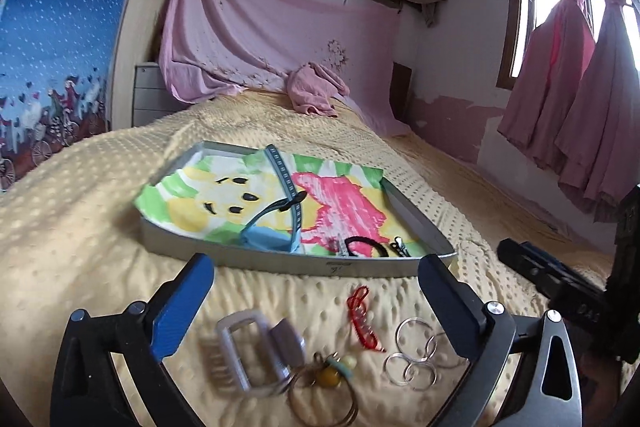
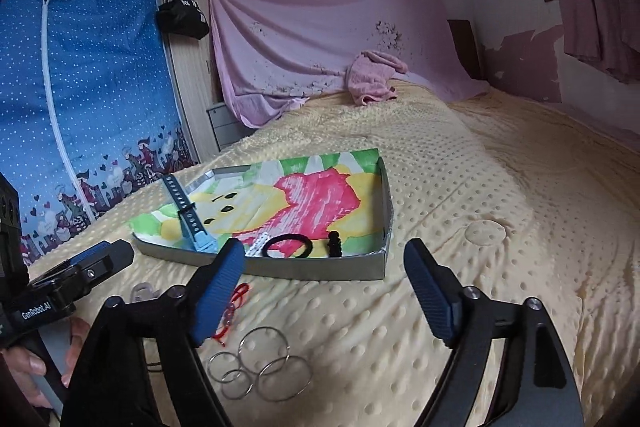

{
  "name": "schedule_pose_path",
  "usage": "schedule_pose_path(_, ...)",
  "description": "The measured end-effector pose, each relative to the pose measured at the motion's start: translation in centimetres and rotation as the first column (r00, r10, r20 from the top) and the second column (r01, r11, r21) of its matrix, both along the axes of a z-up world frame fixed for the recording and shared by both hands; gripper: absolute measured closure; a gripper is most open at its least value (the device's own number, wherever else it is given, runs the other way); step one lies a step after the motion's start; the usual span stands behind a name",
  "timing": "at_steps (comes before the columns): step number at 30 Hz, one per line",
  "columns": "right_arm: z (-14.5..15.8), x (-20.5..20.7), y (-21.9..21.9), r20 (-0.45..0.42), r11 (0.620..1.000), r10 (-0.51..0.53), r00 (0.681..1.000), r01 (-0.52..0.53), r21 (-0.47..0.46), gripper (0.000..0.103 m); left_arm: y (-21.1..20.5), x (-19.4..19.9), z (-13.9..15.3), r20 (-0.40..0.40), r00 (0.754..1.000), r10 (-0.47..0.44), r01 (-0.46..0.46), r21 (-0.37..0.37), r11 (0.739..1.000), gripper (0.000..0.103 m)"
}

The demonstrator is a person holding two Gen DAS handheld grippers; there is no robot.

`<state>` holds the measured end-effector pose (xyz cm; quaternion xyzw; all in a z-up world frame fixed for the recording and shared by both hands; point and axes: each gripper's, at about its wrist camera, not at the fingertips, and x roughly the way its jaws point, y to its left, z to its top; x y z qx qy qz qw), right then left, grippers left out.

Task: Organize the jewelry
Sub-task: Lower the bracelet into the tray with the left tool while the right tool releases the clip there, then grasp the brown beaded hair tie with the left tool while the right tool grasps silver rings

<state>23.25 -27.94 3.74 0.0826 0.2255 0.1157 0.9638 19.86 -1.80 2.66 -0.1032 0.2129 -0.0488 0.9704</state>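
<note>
Between the open left gripper (image 1: 316,291) lies jewelry (image 1: 412,359).

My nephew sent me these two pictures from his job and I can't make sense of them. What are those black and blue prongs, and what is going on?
A person holds a two-finger tool in each hand; each carries a camera looking along its blue fingers. One picture is from the left tool, the other from the right tool. Both are open and hold nothing. On the bed lies a tray holding a watch strap and a black hair tie. Still on the blanket: silver rings, a red cord, a hair claw and a bangle.
</note>
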Motion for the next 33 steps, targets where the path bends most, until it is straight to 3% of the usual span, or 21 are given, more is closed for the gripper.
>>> schedule_pose_path(2, 0.2, -1.0, 0.3, 0.017, 1.0, 0.003, 1.0, -0.003, -0.002, 0.009, 0.2, -0.8, -0.1, 0.005, 1.0, 0.012, -0.012, 0.008, 1.0, 0.0)
schedule_pose_path(3, 0.4, -1.7, 0.5, 0.029, 1.0, 0.006, 1.0, -0.006, -0.003, 0.009, 0.3, -1.3, -0.1, 0.009, 1.0, 0.016, -0.016, 0.014, 1.0, 0.0)
schedule_pose_path(16, 1.0, -8.0, 2.9, 0.101, 0.998, 0.016, 0.995, -0.01, -0.061, 0.007, 2.5, -6.4, -1.0, 0.026, 0.998, 0.057, -0.059, 0.082, 0.995, 0.0)
schedule_pose_path(26, -0.4, -9.9, 3.5, 0.062, 0.994, 0.038, 0.997, -0.032, -0.103, 0.007, 3.4, -7.5, -2.2, -0.013, 0.999, 0.05, -0.049, 0.11, 0.993, 0.0)
schedule_pose_path(33, -2.5, -8.5, 4.8, -0.083, 0.985, 0.077, 0.994, -0.089, -0.148, 0.008, 4.2, -6.0, -3.8, -0.124, 0.992, 0.03, -0.022, 0.063, 0.998, 0.0)
